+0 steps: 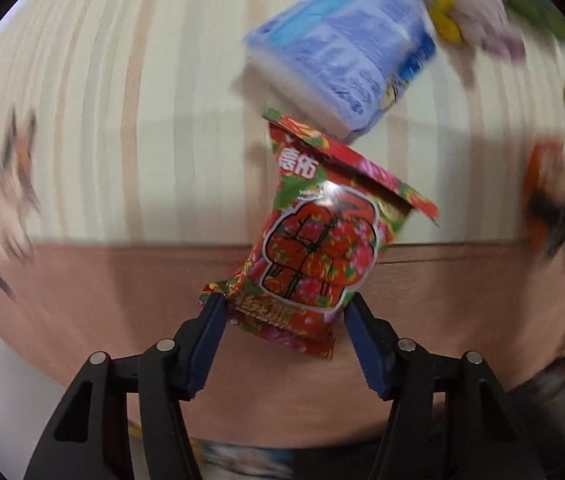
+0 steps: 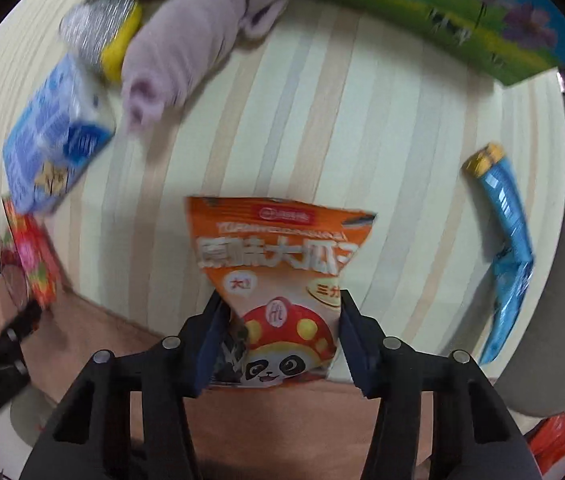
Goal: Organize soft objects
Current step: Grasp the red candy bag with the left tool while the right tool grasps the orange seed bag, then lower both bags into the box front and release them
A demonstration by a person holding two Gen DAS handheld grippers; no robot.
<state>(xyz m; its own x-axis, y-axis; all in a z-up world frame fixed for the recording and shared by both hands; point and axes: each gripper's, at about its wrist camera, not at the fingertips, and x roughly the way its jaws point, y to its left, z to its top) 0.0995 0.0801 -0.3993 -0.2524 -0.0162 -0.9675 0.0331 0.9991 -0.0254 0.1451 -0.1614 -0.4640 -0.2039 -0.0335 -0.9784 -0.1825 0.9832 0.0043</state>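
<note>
I have a packet in each hand and both grips look thin to me. My left hand-held gripper [image 1: 284,314] is pinched on the red floral snack packet [image 1: 322,240] only at its lower crimped end, so the puffed body stands out ahead of the fingers and ends just short of the blue tissue pack [image 1: 342,44]; if I swing it, the slick foil could slide out, or its far flap could knock the tissue pack. My right hand-held gripper [image 2: 280,312] is closed on the orange seed packet [image 2: 282,280], near its lower half, held above the striped worktop [image 2: 362,120]; the packet looks creased where the fingers [image 2: 212,340] bite, so squeezing harder may crush what is inside, while easing off may drop it. Taking the tissue pack as my landmark, the lilac soft toy [image 2: 202,40] lies just beyond it beside a yellow-and-silver scrubber [image 2: 110,36], the red packet sits at its near end, and a blue tube [image 2: 502,240] lies well apart on the far side of the orange packet. Both views are smeared, so I judge that I could misplace either packet near the worktop's edge and lose it off the side.
</note>
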